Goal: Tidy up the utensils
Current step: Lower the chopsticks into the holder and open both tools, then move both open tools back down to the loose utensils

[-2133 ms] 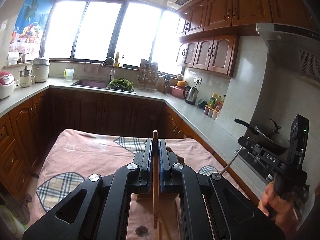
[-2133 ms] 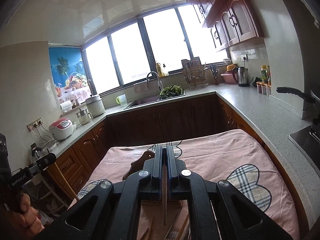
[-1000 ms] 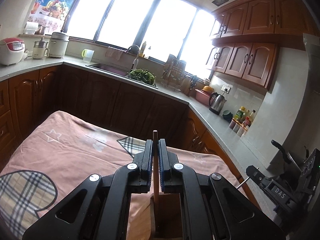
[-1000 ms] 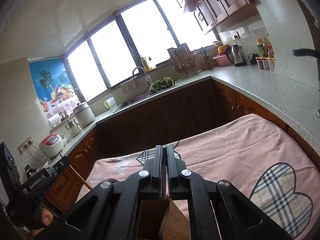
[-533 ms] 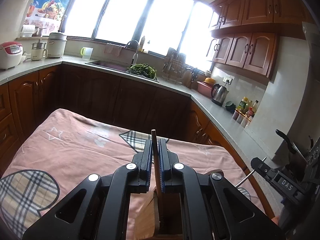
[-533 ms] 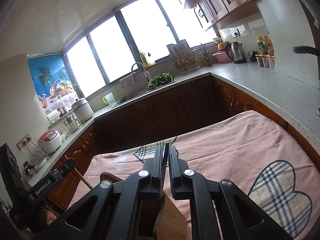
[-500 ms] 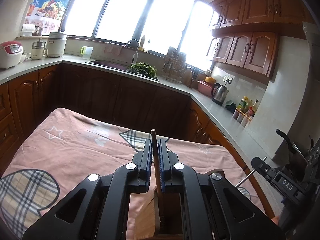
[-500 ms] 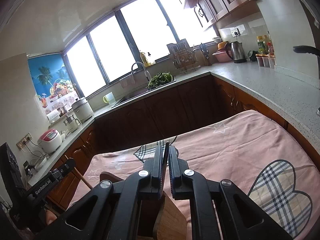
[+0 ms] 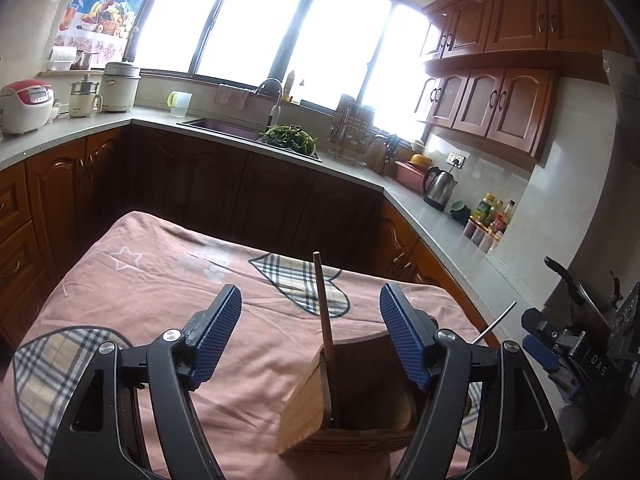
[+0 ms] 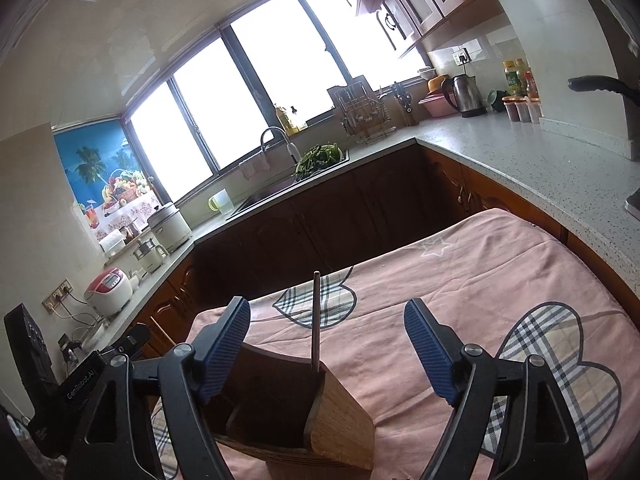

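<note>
u-shaped kitchen. wide window [image 9: 280, 32] across the back wall, strongly backlit and overexposed. grey speckled countertop [image 10: 540, 160] over dark wooden base cabinets [image 9: 240, 196]; reddish wall cabinets [image 9: 500, 60] at upper right of the left wrist frame. sink [image 9: 224, 126] with curved faucet [image 9: 274, 96] below the window. tabletop under a pink cloth [image 9: 160, 292] with plaid hearts, foreground.

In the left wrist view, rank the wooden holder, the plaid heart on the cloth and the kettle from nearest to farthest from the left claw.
1. Wooden holder: just below the open left claw.
2. Plaid heart: on the cloth, straight ahead.
3. Kettle: far counter, right.
</note>
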The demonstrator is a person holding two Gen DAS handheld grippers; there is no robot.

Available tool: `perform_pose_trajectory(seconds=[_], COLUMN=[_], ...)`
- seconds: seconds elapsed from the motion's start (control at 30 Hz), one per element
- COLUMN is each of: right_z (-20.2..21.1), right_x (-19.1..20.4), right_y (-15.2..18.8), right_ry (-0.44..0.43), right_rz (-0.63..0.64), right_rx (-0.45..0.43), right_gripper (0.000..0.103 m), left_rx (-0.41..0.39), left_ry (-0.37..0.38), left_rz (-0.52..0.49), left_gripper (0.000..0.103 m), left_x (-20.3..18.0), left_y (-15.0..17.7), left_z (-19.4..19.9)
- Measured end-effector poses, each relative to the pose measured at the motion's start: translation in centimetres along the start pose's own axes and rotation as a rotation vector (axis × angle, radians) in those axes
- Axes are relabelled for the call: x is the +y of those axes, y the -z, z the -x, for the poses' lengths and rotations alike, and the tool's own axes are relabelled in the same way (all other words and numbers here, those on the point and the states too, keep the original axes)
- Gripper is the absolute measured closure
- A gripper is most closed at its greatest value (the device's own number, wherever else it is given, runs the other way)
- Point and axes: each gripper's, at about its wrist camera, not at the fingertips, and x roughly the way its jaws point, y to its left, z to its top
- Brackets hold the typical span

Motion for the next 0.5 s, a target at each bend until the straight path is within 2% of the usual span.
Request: perform_pose_trajectory(seconds=[0.2, 0.5], right_z=[3.2, 7.0], right_x=[-0.8, -1.4], right_y=[1.2, 4.2], right_ry=[0.01, 0.016], right_rz=[-0.033, -0.054], right_rx=[-0.004, 0.041], right_gripper=[0.005, 0.002], left_rx=[0.045, 0.115], left_ry=[-0.013, -0.021], left_rz=[-0.002, 0.02], left_gripper=[0.008, 0.005], left_x=[1.1, 3.0], left_y=[1.9, 5.8], left_z=[2.8, 6.3])
